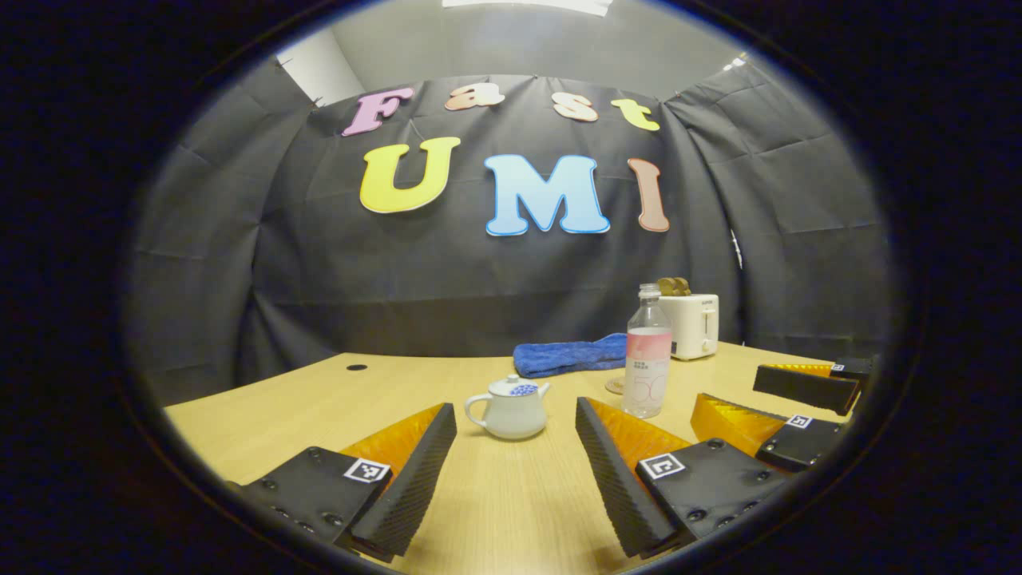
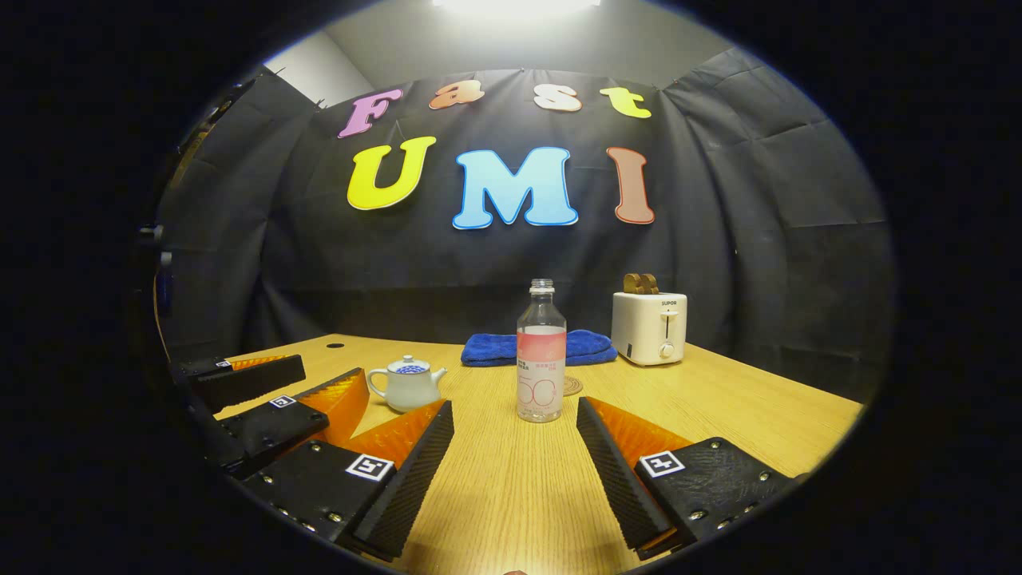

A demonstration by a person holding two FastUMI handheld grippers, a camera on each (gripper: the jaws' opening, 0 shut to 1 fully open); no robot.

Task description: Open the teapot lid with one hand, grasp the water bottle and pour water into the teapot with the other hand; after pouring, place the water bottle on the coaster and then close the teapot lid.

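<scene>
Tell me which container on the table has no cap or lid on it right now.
The water bottle: its neck is bare and open at the top. The teapot beside it has its lid on.

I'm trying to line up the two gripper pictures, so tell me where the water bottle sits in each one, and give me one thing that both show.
Left gripper view: the water bottle stands right of centre, just right of the teapot.
Right gripper view: the water bottle stands at centre, between that gripper's open fingers, teapot to its left.
Shared landmark: the blue towel lying behind the bottle.
</scene>
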